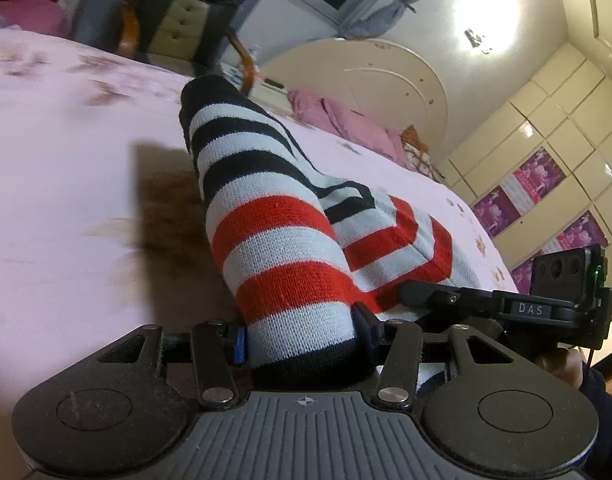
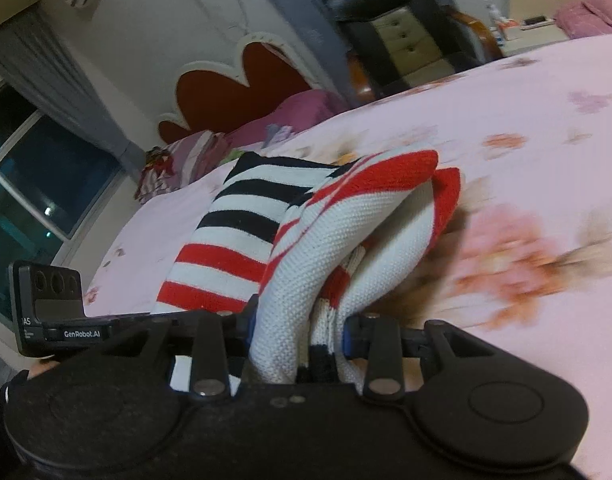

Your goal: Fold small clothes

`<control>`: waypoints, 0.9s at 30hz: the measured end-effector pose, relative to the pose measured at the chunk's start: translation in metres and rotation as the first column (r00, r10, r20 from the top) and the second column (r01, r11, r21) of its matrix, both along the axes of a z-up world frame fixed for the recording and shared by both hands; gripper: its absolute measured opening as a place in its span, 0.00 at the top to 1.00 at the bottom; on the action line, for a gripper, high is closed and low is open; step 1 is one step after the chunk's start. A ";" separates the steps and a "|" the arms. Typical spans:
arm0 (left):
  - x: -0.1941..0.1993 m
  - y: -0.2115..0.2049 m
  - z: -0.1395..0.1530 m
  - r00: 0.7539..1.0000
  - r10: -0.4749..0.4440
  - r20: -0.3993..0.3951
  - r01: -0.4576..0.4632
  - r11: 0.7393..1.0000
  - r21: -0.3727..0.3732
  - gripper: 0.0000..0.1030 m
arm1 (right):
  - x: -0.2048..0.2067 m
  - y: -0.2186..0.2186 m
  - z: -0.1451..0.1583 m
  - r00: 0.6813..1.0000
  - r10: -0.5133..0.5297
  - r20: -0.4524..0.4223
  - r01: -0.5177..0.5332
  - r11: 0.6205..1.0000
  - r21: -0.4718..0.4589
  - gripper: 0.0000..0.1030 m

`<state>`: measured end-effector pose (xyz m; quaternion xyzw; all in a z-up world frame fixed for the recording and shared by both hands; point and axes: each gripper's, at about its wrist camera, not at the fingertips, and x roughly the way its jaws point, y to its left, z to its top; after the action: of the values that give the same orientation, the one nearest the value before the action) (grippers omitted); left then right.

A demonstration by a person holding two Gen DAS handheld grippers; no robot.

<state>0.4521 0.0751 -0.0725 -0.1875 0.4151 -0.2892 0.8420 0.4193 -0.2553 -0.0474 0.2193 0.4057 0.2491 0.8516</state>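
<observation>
Knitted and ribbed, the striped sweater point(image 1: 290, 240) fills the left wrist view; its sleeve, a rounded tube banded in black, white and red, is pinched at the dark cuff between the jaws of the left gripper point(image 1: 300, 342); the rest of the garment lies bunched on the pink floral bedsheet point(image 1: 66, 184); the right gripper point(image 1: 505, 304), a matte black body, sits low beside the cloth at the right; a cream rounded headboard point(image 1: 385, 80) stands beyond.

From the right wrist view, the right gripper point(image 2: 298, 330) has its jaws clamped on a thick folded wad of the sweater point(image 2: 306, 240), white with red edging, lifted off the bedsheet point(image 2: 525, 128); a black leather chair point(image 2: 389, 12) stands behind.
</observation>
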 end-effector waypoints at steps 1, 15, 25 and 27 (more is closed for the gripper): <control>-0.005 0.019 0.003 1.000 0.009 0.003 -0.009 1.000 0.008 0.51 | 0.000 0.017 0.000 1.000 0.013 0.004 -0.013 1.000 0.003 0.66; -0.045 0.220 -0.018 0.986 0.157 -0.048 -0.154 0.986 0.061 0.51 | 0.022 0.190 -0.028 0.989 0.141 -0.033 -0.138 0.988 0.066 0.66; -0.064 0.232 -0.050 0.973 0.232 -0.008 -0.231 0.973 0.024 0.29 | 0.017 0.170 -0.066 0.988 0.084 -0.130 -0.065 0.987 0.145 0.67; -0.069 0.230 -0.043 0.970 0.245 -0.011 -0.244 0.969 0.043 0.29 | 0.014 0.172 -0.062 0.988 0.074 -0.138 -0.055 0.989 0.134 0.63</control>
<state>0.3829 0.3056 -0.1155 -0.2221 0.4015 -0.1733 0.8714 0.4336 -0.0838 -0.1092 0.2782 0.4553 0.2862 0.7959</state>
